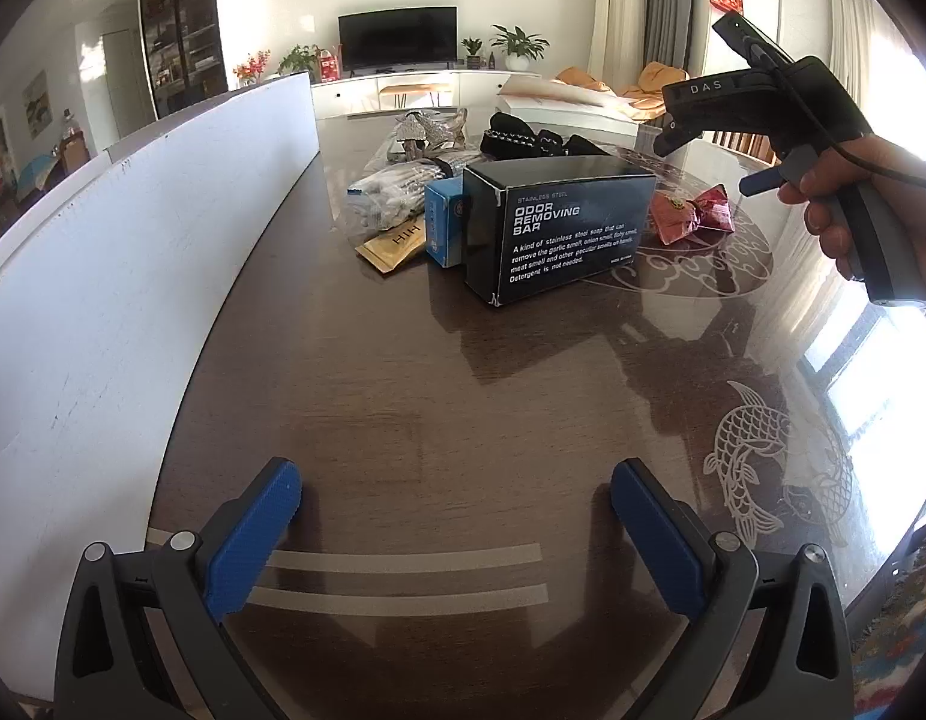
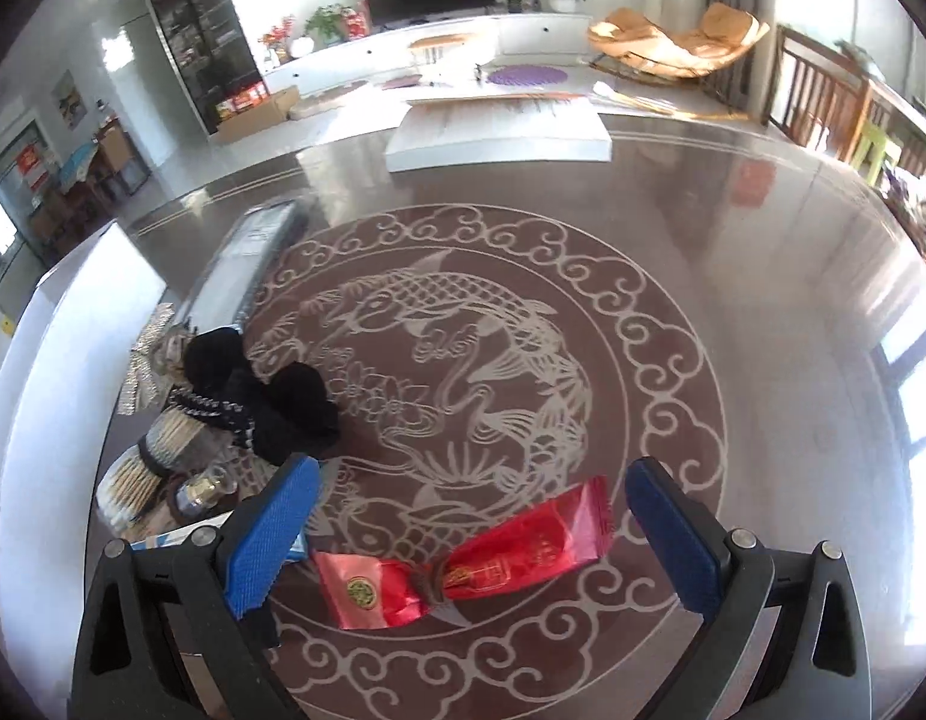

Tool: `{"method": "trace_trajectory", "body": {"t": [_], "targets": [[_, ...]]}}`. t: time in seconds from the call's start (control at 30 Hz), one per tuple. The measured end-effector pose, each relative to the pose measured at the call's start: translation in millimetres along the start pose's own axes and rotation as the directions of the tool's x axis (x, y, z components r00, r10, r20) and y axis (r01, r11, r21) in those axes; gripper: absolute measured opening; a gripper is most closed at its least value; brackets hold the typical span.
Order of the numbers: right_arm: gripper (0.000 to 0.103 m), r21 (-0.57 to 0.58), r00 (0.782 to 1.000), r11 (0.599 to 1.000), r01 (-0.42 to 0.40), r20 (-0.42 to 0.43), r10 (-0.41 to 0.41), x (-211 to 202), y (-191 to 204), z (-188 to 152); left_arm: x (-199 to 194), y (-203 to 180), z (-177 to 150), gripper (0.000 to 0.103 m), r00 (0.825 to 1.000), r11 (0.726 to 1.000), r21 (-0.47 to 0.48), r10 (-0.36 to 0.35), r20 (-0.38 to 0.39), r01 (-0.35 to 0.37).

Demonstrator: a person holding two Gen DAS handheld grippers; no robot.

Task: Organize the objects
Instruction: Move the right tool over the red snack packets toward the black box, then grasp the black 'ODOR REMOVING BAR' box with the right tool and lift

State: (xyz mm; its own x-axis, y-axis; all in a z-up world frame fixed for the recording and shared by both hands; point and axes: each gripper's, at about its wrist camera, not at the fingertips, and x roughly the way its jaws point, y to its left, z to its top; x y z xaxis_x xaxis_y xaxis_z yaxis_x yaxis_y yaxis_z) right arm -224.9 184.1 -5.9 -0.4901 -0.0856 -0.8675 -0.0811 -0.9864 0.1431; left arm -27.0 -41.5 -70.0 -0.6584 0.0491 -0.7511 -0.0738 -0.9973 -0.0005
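Red packets (image 2: 463, 564) lie on the tabletop (image 2: 763, 312) directly beneath the right gripper (image 2: 472, 534), between its spread, empty fingers; their joined long axis runs across the gap, tilting up toward the right finger. My judgement: this gripper is nearer and needs only to descend. The left gripper (image 1: 456, 534), also wide open and empty, hangs well short of the black box (image 1: 553, 228).

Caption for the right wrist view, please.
Open right gripper hovers over two red packets on the fish-patterned table.
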Motion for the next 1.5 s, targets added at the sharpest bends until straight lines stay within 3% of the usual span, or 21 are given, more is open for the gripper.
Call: {"method": "trace_trajectory", "body": {"t": [0.07,0.13,0.17,0.23,0.37,0.4,0.47,0.57,0.63,0.7,0.87,1.0,1.17,1.23,1.33,1.4,1.5], "targets": [[0.102,0.03,0.999,0.999,0.026,-0.033,-0.025,10.5,-9.2,-9.0,0.5,0.2,0.3,0.103,1.0,1.0,-0.001,0.001,0.001,-0.001],[0.102,-0.01,0.998,0.999,0.034,-0.053,-0.034,17.6,-9.2,-21.2,0.5,0.8,0.1,0.103,1.0,1.0,-0.001,0.0,0.002,0.0],[0.101,-0.071,0.999,0.996,0.049,-0.016,-0.05,14.3,-3.5,-28.6,0.1,1.0,-0.2,0.103,1.0,1.0,-0.001,0.0,0.003,0.0],[0.096,-0.194,1.0,0.981,0.008,0.001,-0.008,10.0,8.3,-46.5,-0.2,1.2,-0.5,0.103,1.0,1.0,-0.001,0.0,0.003,0.0],[0.092,-0.468,0.995,0.879,-0.092,-0.016,0.095,-5.5,36.4,-87.3,0.1,1.4,-0.1,0.103,1.0,1.0,-0.001,0.0,0.0,0.0],[0.091,-0.505,0.996,0.859,-0.085,-0.011,0.092,-9.4,40.3,-93.0,0.2,1.5,-0.1,0.103,1.0,1.0,-0.001,0.0,0.0,0.0],[0.092,-0.497,0.996,0.866,-0.053,0.04,0.084,-17.6,38.8,-92.3,0.1,1.5,-0.2,0.103,1.0,1.0,-0.001,0.0,0.001,0.0],[0.093,-0.357,0.991,0.933,-0.039,0.108,0.083,-22.2,27.1,-68.1,0.1,1.6,-0.2,0.103,1.0,1.0,-0.001,-0.001,0.001,0.001],[0.093,-0.268,0.988,0.961,-0.071,0.114,0.104,-21.6,24.5,-52.2,-0.1,1.6,-0.3,0.103,1.0,1.0,-0.002,0.001,0.0,-0.001],[0.093,-0.248,0.982,0.962,-0.117,0.117,0.149,-21.0,33.6,-41.6,-0.5,2.4,-0.6,0.103,1.0,1.0,-0.006,0.004,-0.001,-0.004],[0.093,-0.428,0.983,0.898,-0.105,0.094,0.16,-20.4,89.1,-51.7,-0.9,5.3,-0.6,0.103,1.0,1.0,-0.02,0.015,-0.016,-0.016],[0.093,-0.534,0.982,0.842,-0.073,0.109,0.154,-29.5,94.2,-85.8,-5.2,13.3,-2.8,0.103,0.999,0.997,-0.067,0.025,-0.043,-0.028],[0.093,-0.611,0.976,0.787,-0.089,0.105,0.192,-49.9,78.5,-124.6,-10.0,28.8,-1.7,0.103,0.998,0.985,-0.164,-0.06,-0.027,0.054],[0.093,-0.668,0.976,0.736,-0.112,0.066,0.208,-51.5,82.0,-139.2,-9.6,32.3,-0.3,0.103,0.996,0.978,-0.195,-0.084,-0.024,0.077],[0.093,-0.74,0.974,0.668,-0.075,0.088,0.206,-55.0,94.0,-160.9,-11.5,37.0,0.0,0.103,0.991,0.963,-0.24,-0.13,-0.014,0.123],[0.093,-0.731,0.97,0.677,-0.088,0.093,0.226,-55.4,99.2,-162.8,-13.2,39.7,-0.6,0.103,0.986,0.951,-0.265,-0.166,-0.002,0.16],[0.093,-0.679,0.967,0.726,-0.105,0.1,0.234,-53.1,100.8,-152.9,-16.0,41.3,-2.7,0.103,0.982,0.943,-0.28,-0.188,0.004,0.181]]}}
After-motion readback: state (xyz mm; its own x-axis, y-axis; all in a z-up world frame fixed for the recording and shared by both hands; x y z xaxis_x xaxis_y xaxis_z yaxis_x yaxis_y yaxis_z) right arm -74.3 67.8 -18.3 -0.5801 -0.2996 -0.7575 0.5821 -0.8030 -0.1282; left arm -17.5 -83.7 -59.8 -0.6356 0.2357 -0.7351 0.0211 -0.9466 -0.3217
